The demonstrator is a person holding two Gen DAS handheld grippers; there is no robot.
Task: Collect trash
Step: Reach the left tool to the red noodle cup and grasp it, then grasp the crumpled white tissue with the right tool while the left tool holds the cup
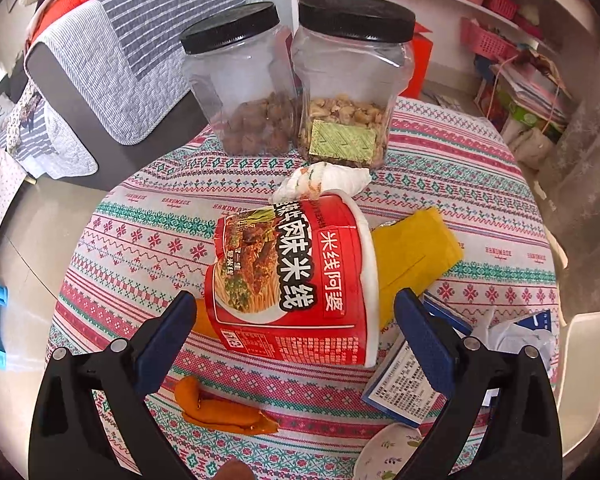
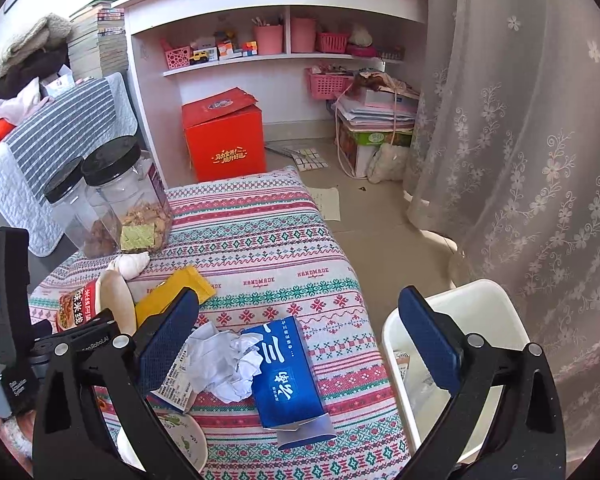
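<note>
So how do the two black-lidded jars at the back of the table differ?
The left jar holds dark brown round pieces; the right jar holds paler nut-like pieces. The right jar has a green packet inside against its front wall; the left jar shows none. Both are clear plastic, upright, lids on, under half full, standing side by side.

A glossy red paper noodle cup (image 1: 300, 280) is seen centre frame on a woven patterned cloth (image 1: 440, 152); clear smooth plastic jars (image 1: 352, 80) above; crumpled matt paper (image 2: 224, 364).
</note>
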